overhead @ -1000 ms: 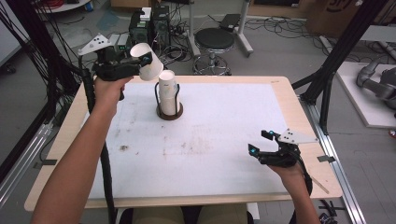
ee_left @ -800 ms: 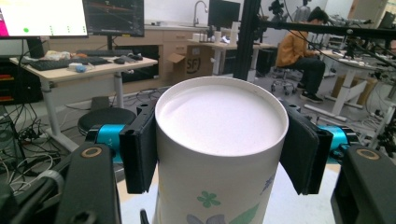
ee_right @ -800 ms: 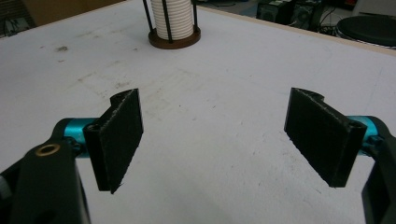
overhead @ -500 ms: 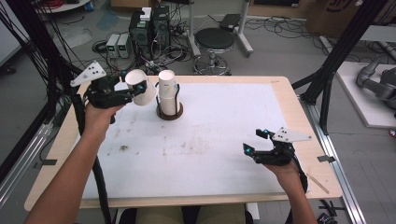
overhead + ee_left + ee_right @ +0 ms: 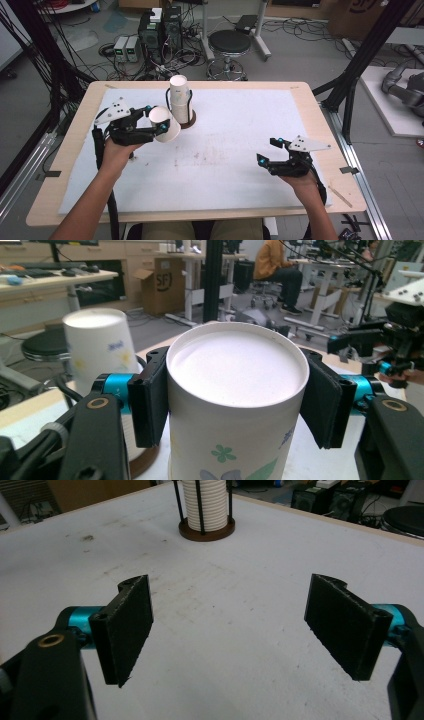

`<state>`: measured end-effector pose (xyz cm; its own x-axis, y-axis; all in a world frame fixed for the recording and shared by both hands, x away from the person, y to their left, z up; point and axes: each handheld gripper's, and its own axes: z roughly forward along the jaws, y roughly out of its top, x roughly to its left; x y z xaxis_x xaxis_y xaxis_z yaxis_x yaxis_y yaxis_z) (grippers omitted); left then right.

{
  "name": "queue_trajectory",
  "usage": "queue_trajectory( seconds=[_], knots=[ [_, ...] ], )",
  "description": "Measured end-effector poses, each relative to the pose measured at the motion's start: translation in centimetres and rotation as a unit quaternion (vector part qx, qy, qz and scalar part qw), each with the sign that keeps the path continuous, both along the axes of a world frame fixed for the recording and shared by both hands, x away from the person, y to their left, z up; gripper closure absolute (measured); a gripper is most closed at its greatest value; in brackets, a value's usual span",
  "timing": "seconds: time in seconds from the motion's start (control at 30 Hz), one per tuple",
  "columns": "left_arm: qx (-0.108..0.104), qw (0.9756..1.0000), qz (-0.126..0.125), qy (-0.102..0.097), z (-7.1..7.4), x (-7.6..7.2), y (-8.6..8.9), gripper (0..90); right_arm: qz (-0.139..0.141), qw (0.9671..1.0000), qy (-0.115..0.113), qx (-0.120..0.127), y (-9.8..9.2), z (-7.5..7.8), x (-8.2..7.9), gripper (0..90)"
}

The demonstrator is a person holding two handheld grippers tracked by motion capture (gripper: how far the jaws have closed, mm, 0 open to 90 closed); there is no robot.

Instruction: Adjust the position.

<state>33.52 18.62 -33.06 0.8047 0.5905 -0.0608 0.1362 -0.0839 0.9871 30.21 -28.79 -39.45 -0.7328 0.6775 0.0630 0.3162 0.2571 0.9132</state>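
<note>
Lower now, the left hand-held gripper point(image 5: 156, 126) grasps a paper cup point(image 5: 164, 123) just beside the cup stack point(image 5: 180, 99) near the worktop's point(image 5: 240, 135) far edge. Right hand-held gripper point(image 5: 269, 152) stands released near the right edge.

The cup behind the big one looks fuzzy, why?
In the left gripper view the held paper cup sits close and fairly sharp, while the cup stack behind it blurs softly. In the high view both are small and slightly grainy. In the right gripper view the jaws look crisp.
</note>
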Motion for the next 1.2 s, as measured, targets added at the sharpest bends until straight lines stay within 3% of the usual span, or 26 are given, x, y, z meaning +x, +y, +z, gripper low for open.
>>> queue_trajectory(
  seconds=[0.33,0.57,0.83,0.97,1.2],
  knots=[
    [0.007,0.9991,-0.039,0.011,-1.8,-1.1,-2.2,36.2,0.049,0.9987,0.009,0.003,1.8,0.2,0.3,19.9],
    [0.015,0.9978,-0.064,0.014,-2.3,-1.7,-3.4,36.3,0.086,0.9962,0.0,0.015,3.3,0.5,0.5,19.9],
    [0.018,0.9952,-0.095,0.015,-2.5,-1.9,-4.9,36.4,0.147,0.989,-0.004,0.016,5.6,1.2,0.8,19.8],
    [0.018,0.9939,-0.107,0.018,-2.5,-2.0,-5.4,36.4,0.162,0.9864,-0.005,0.026,6.7,1.5,1.1,19.9],
    [0.015,0.9909,-0.133,0.019,-2.5,-2.2,-6.0,36.4,0.194,0.9808,-0.002,0.022,8.5,1.6,1.5,19.9]
  ],
)
